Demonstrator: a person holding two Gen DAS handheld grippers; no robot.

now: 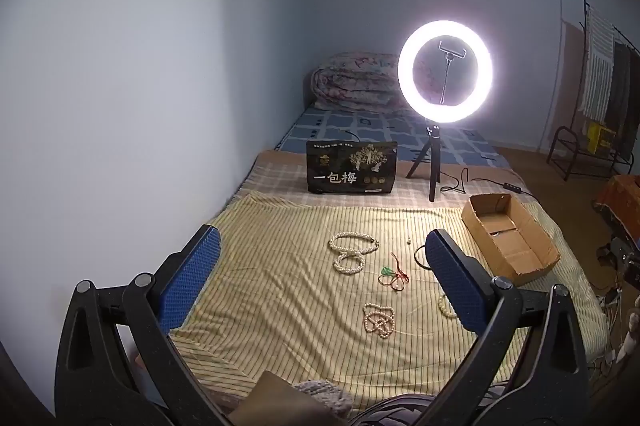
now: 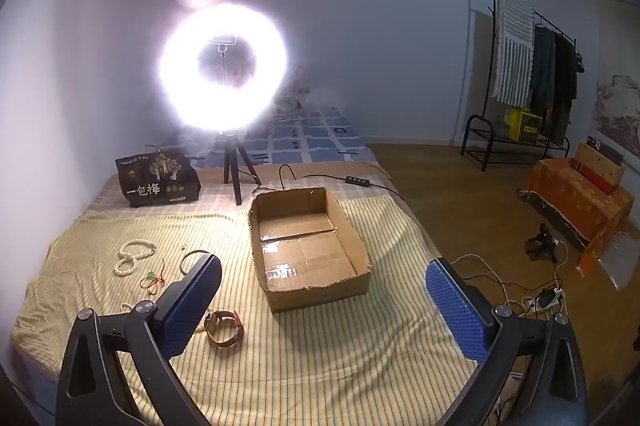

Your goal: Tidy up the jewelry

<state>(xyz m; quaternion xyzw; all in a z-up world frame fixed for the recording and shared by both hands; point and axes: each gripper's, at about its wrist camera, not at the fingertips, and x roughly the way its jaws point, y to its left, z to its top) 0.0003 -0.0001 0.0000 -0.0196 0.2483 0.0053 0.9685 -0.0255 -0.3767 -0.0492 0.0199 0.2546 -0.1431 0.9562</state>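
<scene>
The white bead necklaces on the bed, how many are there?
3, perhaps more. One far white bead necklace lies looped in a figure eight, one near white bead necklace lies in a heap, and one white bead strand is half hidden behind the left gripper's right finger.

Black tongs (image 1: 320, 254), blue textured pads (image 1: 192, 282)

My bed (image 1: 280, 306) has a yellow striped sheet (image 2: 320, 346) over it. On the sheet: two pearl strands (image 1: 352, 252) far left, a red cord (image 1: 394, 274) with a green bit, more beads (image 1: 378, 320) nearer me, a black ring (image 2: 192, 258), a brown watch (image 2: 224, 328), and an open box (image 2: 308, 250) on the right. Further back stand a black bag (image 1: 351, 167) and a ring light (image 1: 444, 71) on its tripod.
</scene>
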